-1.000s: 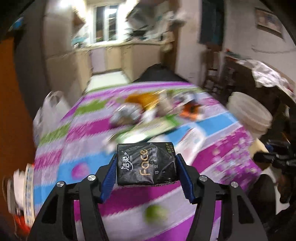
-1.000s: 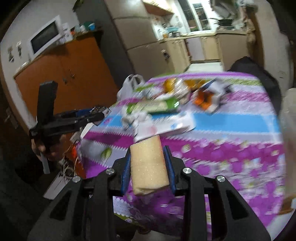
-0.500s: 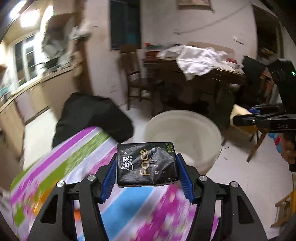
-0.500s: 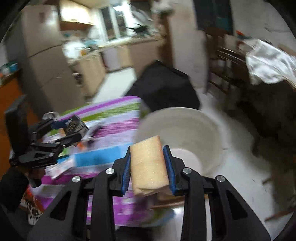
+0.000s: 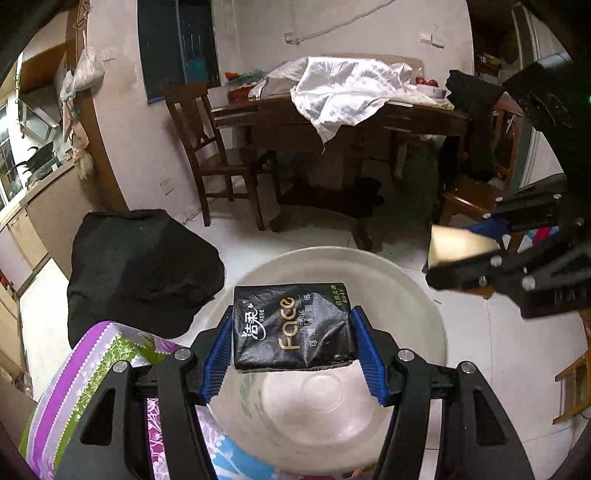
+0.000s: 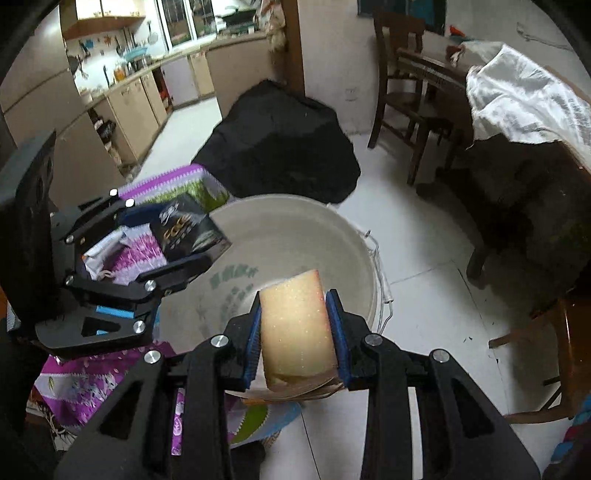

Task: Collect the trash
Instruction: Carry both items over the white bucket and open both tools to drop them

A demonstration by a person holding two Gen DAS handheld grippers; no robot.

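Above the white bucket [image 5: 417,295]: left hand-held gripper [image 5: 291,343] clamps black tissue pack [image 5: 291,328]; right hand-held gripper [image 6: 295,332] clamps yellow sponge [image 6: 295,328]

A dark wooden table [image 5: 332,118] stands by the far wall, with a white cloth [image 5: 343,88] draped over its top and hanging off the front edge. A wooden chair [image 5: 210,147] stands just left of it, against the wall. A black heap [image 5: 140,266] sits on the white tiled floor [image 5: 498,350], near the corner of a purple flowered tablecloth [image 5: 96,365]. Kitchen cabinets [image 6: 147,99] run along the far side under a window [image 6: 192,18]. A second wooden chair [image 6: 546,350] stands at the right.
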